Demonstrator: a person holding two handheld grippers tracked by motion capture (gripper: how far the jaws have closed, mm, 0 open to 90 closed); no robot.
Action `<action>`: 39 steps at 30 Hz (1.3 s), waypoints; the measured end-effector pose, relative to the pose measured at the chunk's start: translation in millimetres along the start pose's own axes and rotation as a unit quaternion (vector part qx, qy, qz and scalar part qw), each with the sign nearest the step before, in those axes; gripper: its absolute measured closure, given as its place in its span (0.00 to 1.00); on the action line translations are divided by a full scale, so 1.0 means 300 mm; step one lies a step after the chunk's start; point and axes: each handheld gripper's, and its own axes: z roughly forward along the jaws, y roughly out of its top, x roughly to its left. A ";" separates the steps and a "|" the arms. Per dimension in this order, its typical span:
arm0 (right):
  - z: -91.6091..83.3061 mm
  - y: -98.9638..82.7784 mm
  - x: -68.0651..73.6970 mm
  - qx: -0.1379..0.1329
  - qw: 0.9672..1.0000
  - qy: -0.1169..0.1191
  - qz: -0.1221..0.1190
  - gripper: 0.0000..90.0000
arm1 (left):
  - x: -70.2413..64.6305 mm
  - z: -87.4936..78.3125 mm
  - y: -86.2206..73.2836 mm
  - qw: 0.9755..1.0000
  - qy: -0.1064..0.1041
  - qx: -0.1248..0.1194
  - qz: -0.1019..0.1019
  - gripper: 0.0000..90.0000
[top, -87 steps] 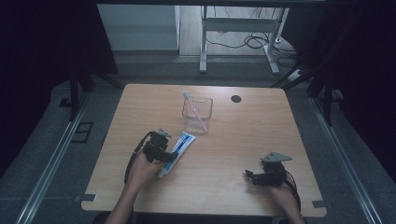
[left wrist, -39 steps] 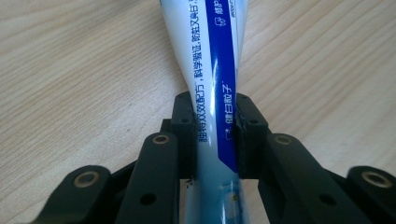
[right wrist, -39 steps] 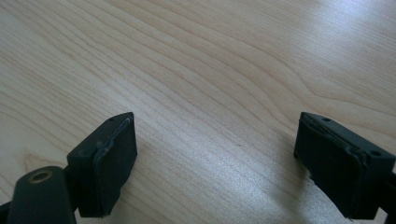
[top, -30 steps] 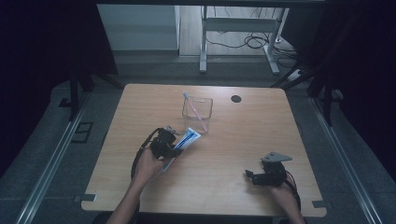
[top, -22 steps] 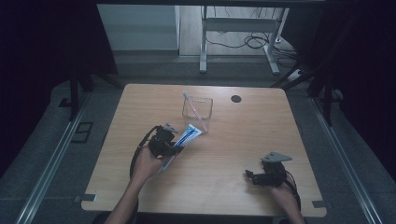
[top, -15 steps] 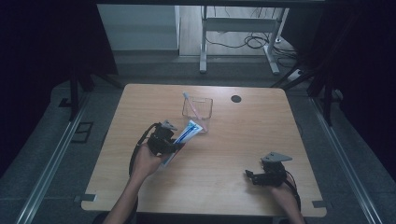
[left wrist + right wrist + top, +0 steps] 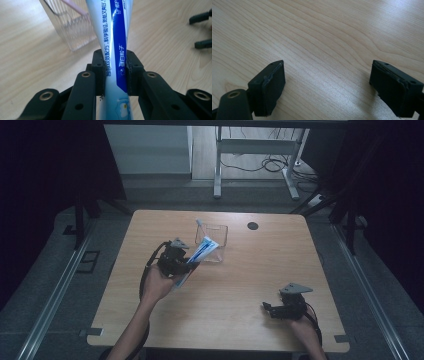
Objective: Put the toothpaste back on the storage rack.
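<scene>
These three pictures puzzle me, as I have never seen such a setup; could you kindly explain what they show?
A person sits at a wooden table holding a hand-held gripper in each hand. The high view looks down from above. The other two come from cameras riding on the grippers, looking along their black jaws. The left gripper is shut on a blue and white toothpaste tube, carried close to a clear ribbed cup with a toothbrush in it. The right gripper rests low over bare wood, its jaws open and holding nothing. A small dark round mark lies near the table's far edge.
</scene>
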 end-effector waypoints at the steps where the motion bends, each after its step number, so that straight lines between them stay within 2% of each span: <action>1: 0.000 0.000 0.000 0.000 1.000 0.000 0.000 0.15 | 0.004 -0.002 0.010 1.000 0.002 -0.003 0.002 0.82; 8: 0.000 0.000 0.000 0.000 1.000 0.000 0.000 0.15 | 0.019 0.002 0.070 1.000 0.015 -0.022 0.006 0.82; 18: 0.000 0.000 0.000 0.000 1.000 0.000 0.000 0.15 | 0.044 0.037 0.146 0.998 0.027 -0.049 0.005 0.82; 30: 0.002 0.001 -0.002 -0.001 1.000 0.002 -0.003 0.15 | 0.081 0.088 0.230 0.995 0.042 -0.085 0.004 0.82; 39: 0.003 0.002 -0.003 -0.001 1.000 0.003 -0.004 0.15 | 0.101 0.136 0.277 0.994 0.042 -0.104 0.012 0.82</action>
